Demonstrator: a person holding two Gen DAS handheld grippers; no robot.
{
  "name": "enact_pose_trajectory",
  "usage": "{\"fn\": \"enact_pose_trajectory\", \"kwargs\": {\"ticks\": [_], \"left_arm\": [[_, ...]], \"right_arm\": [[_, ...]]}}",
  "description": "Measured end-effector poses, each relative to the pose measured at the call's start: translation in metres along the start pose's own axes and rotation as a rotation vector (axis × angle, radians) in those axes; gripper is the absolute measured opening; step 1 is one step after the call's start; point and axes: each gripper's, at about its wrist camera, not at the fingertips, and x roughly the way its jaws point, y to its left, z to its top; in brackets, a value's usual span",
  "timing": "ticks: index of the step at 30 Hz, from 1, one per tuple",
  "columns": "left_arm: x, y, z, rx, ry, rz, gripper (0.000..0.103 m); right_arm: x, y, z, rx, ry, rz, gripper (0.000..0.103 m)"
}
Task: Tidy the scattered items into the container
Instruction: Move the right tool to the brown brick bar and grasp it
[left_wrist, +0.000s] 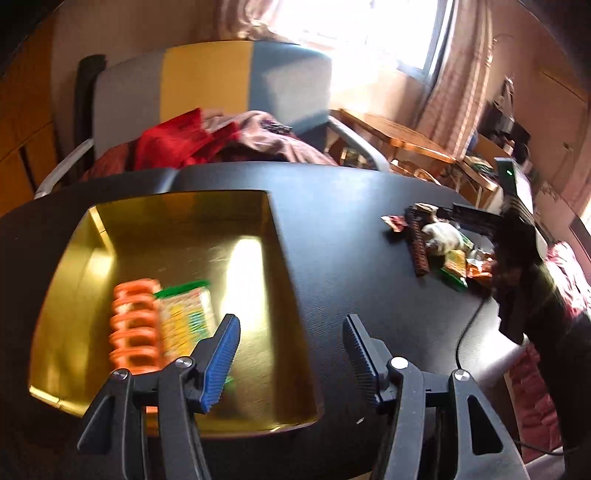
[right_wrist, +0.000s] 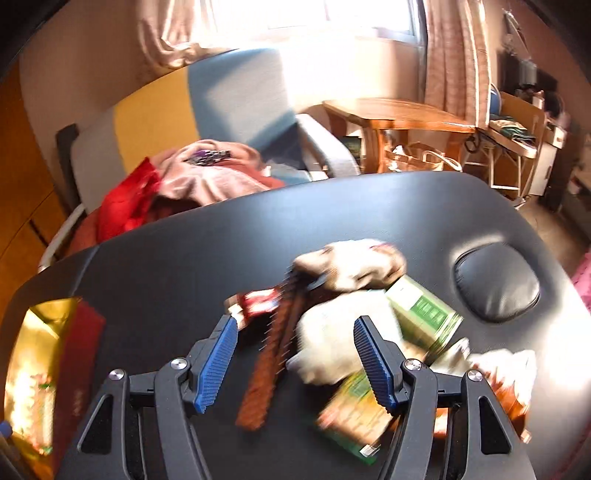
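A gold-lined container (left_wrist: 184, 210) sits on the black table (left_wrist: 351, 221) at the left. Inside lie an orange ribbed item (left_wrist: 135, 321) and a green-and-yellow packet (left_wrist: 188, 317). My left gripper (left_wrist: 291, 319) hangs open and empty over the container's right rim. In the right wrist view my right gripper (right_wrist: 295, 321) is open and empty above the scattered pile. Between its fingers lie a brown toothed strip (right_wrist: 269, 369) and a white soft item (right_wrist: 328, 343). A green can (right_wrist: 424, 314), a second packet (right_wrist: 354, 413) and a red wrapper (right_wrist: 258, 301) lie around them. The pictures are blurred.
An armchair (left_wrist: 207, 85) piled with red and pink clothes stands behind the table. A wooden side table (right_wrist: 399, 110) is at the back right. A thin cable (left_wrist: 469, 332) runs over the tabletop. A padded black oval (right_wrist: 496, 280) sits near the table's right end.
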Motion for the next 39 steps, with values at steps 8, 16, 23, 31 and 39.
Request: {"fn": "enact_pose_trajectory", "kwargs": {"ticks": [8,16,23,31,39], "left_arm": [[0.031,-0.043,0.037,0.069,0.021,-0.07,0.059],[0.054,-0.048,0.054,0.063,0.046,-0.067,0.059],[0.072,-0.048,0.071,0.051,0.059,-0.039,0.059],[0.1,-0.066,0.081,0.098,0.117,-0.03,0.059],[0.154,-0.066,0.1,-0.05,0.252,-0.057,0.059]], "right_arm": [[0.051,0.007,0.03,-0.065,0.082,0.056,0.065],[0.108,0.03,0.027,-0.1,0.166,0.112,0.069],[0.076,0.054,-0.014,-0.178,0.199,0.314,0.069],[0.016,0.035,-0.051,-0.145,0.166,0.425,0.069],[-0.017,0.035,-0.081,-0.261,0.111,0.366,0.065]]}}
